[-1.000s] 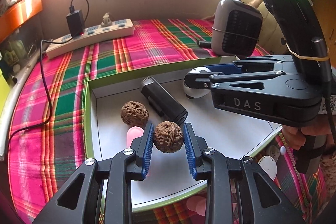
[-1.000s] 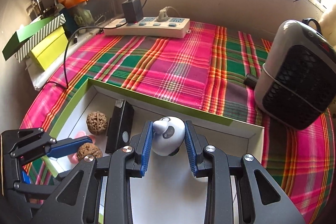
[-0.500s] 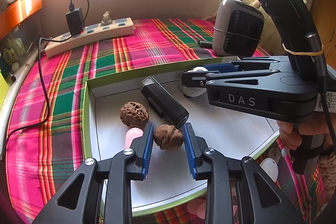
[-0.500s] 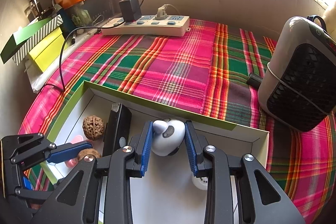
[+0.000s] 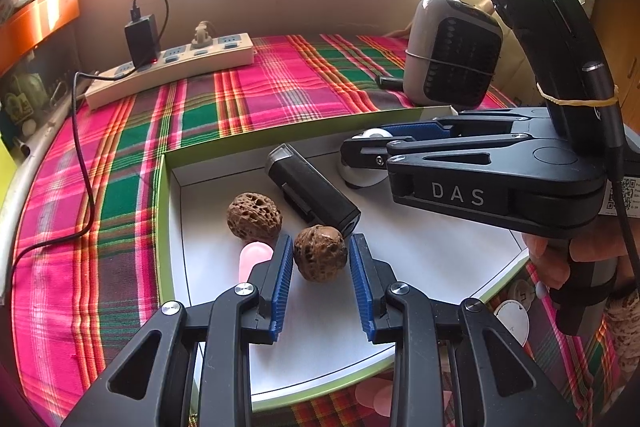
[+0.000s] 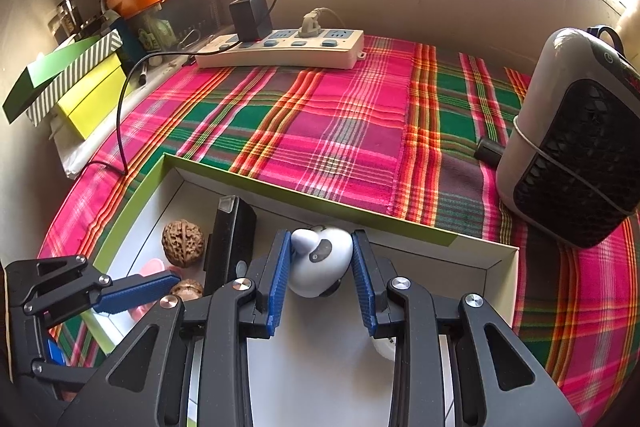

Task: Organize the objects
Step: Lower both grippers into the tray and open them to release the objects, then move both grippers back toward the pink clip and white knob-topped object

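Note:
A green-rimmed white box (image 5: 164, 227) (image 6: 304, 199) lies on the plaid cloth. On its floor lie a brown walnut (image 5: 254, 215) (image 6: 183, 243), a black oblong device (image 5: 312, 193) (image 6: 232, 243) and a pink piece (image 5: 256, 259). A second walnut (image 5: 320, 253) rests on the box floor between the tips of my left gripper (image 5: 320, 259). It touches the left pad, and a thin gap shows at the right pad. My right gripper (image 6: 320, 267) is shut on a white panda-like toy (image 6: 320, 259) low over the box's far side.
A power strip (image 5: 168, 71) (image 6: 280, 51) with a black charger and its cable lies at the back. A grey heater (image 5: 452, 63) (image 6: 572, 155) stands on the right. Green and yellow boxes (image 6: 72, 91) stand on the left. Small white discs (image 5: 512, 315) lie outside the box's near corner.
The walnut between my left pads has turned and sunk onto the box floor; it filled the gap before. The right gripper still holds the toy in the same place.

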The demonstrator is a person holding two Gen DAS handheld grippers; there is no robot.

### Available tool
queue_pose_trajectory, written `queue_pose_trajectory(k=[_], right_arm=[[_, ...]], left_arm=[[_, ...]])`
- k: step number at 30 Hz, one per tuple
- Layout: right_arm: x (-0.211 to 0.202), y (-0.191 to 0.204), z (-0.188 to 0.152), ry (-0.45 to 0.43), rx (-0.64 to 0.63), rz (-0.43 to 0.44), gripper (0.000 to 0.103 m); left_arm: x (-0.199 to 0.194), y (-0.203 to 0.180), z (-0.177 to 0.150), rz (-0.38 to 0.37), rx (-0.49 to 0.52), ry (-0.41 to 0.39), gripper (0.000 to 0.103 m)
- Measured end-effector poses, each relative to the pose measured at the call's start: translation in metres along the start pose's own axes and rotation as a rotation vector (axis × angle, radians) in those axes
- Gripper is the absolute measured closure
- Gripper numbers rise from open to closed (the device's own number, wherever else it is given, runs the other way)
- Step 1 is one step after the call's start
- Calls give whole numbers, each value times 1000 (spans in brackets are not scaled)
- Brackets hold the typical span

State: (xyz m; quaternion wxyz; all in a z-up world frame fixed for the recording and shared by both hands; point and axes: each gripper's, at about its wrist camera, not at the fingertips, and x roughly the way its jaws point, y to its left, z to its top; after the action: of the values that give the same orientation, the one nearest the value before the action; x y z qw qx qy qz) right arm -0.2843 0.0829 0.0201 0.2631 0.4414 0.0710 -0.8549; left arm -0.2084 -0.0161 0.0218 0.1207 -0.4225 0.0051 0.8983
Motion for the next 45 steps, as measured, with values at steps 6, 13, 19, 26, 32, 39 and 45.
queue_pose_trajectory(k=[6,13,19,26,32,39,45], right_arm=[[1,1,0,7,0,1,70],[3,1,-1,11,8,3,65],[2,1,-2,7,10,2,62],[-1,2,-2,-2,11,1,59],[-9,4,-4,-15,16,-1,57],[-24,6,-9,-43,22,-11,57],[-41,10,-17,-69,28,-18,57]], left_arm=[[-1,0,0,1,-1,-1,74],[-1,-1,0,-5,1,-2,71],[-3,-2,-1,-5,-3,-5,68],[-9,-2,-1,-9,-3,-15,66],[-16,-3,-3,5,2,-29,64],[-27,-6,-6,21,15,-48,64],[-41,-9,-10,24,15,-71,64]])
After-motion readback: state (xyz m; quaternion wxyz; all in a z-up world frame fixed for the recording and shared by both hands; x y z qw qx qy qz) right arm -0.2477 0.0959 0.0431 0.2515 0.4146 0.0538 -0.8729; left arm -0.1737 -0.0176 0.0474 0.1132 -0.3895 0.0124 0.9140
